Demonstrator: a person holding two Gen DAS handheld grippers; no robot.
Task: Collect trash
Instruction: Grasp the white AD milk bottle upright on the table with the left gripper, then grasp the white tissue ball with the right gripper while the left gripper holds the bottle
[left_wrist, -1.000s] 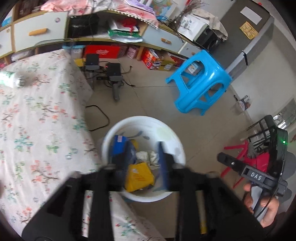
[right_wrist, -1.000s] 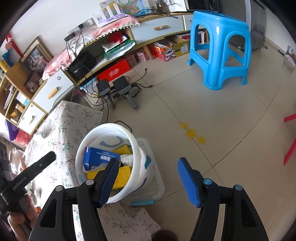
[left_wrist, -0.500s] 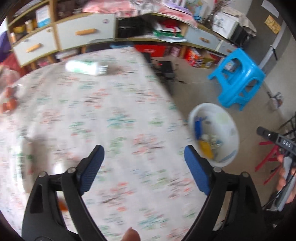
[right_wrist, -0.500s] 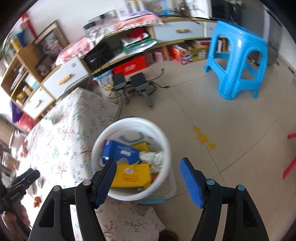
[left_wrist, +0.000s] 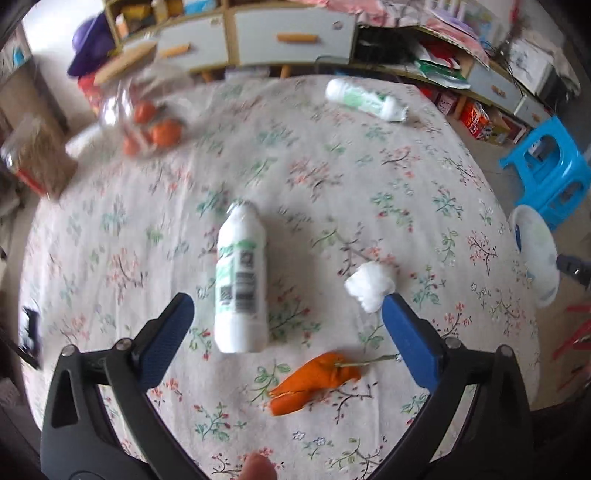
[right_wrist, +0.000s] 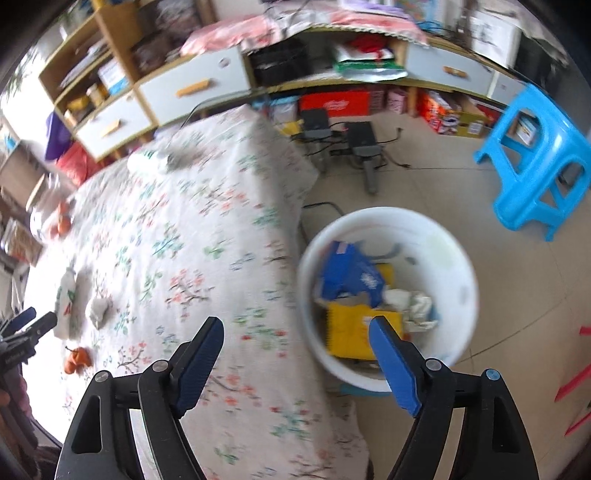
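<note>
My left gripper (left_wrist: 286, 312) is open and empty above the floral table (left_wrist: 369, 177). A white bottle (left_wrist: 241, 278) lies between its fingers. A crumpled white tissue (left_wrist: 371, 286) lies by the right finger. An orange peel (left_wrist: 314, 382) lies nearer me. A second white bottle (left_wrist: 364, 99) lies at the far edge. My right gripper (right_wrist: 295, 328) is open and empty over the table's edge, beside the white trash bin (right_wrist: 458, 254), which holds blue and yellow packaging. The bottle (right_wrist: 66, 299), the tissue (right_wrist: 98, 312) and the peel (right_wrist: 77, 360) show at the left in the right wrist view.
A bag of oranges (left_wrist: 153, 125) and a brown box (left_wrist: 35, 162) sit at the table's far left. A blue stool (right_wrist: 535, 162) stands on the floor past the bin. Shelves and drawers (right_wrist: 192, 88) line the back wall. Black devices with cables (right_wrist: 343, 136) lie on the floor.
My left gripper has opened and swung from over the bin to above the table, now facing the bottle and tissue. My right gripper has shifted left toward the table edge.
</note>
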